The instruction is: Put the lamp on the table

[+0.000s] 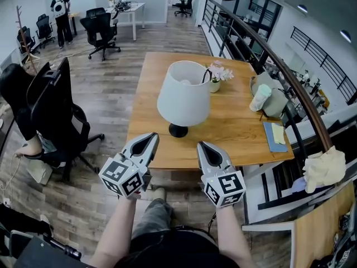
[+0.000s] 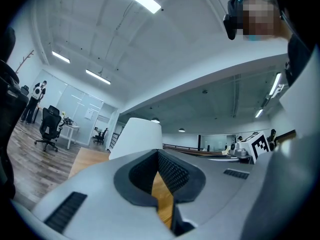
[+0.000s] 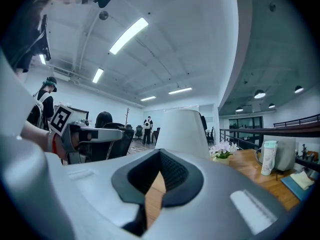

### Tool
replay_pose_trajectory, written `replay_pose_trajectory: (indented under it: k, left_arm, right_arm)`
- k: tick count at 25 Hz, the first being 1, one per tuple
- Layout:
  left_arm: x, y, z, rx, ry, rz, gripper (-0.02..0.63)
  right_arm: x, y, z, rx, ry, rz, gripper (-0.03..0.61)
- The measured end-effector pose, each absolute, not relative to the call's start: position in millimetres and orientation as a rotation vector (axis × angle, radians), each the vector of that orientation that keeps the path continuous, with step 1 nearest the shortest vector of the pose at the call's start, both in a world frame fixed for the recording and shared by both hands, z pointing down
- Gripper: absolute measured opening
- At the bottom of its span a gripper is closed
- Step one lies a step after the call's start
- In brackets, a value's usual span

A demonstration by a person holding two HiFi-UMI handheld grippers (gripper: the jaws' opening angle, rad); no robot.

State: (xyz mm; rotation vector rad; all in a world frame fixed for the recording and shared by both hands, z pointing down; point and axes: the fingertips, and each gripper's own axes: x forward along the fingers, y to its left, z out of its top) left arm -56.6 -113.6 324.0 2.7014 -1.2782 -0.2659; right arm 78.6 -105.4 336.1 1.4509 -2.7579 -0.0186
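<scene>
The lamp, with a white shade on a black base, stands upright on the wooden table near its front edge. My left gripper hovers just before the table's front edge, left of the lamp base, jaws shut with nothing in them. My right gripper is level with it, right of the base, also shut and empty. Neither touches the lamp. The white shade rises beyond the closed jaws of my left gripper in the left gripper view. It also shows past my right gripper in the right gripper view.
On the table behind the lamp are a small flower pot, a white cup, a grey bag and a blue notebook. A black office chair with a seated person stands left. A railing runs along the right.
</scene>
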Motion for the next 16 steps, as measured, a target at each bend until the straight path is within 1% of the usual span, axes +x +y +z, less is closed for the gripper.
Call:
replay_pose_trajectory:
  k: [9, 16]
  left_arm:
    - [-55, -102, 310, 2.751, -1.259, -0.271, -0.003]
    - [-59, -86, 292, 2.781, -1.240, -0.329, -0.003]
  right_arm:
    - [65, -95, 325, 1.398, -2.822, -0.053, 0.006]
    - [56, -83, 318, 1.378, -2.848, -0.059, 0.006]
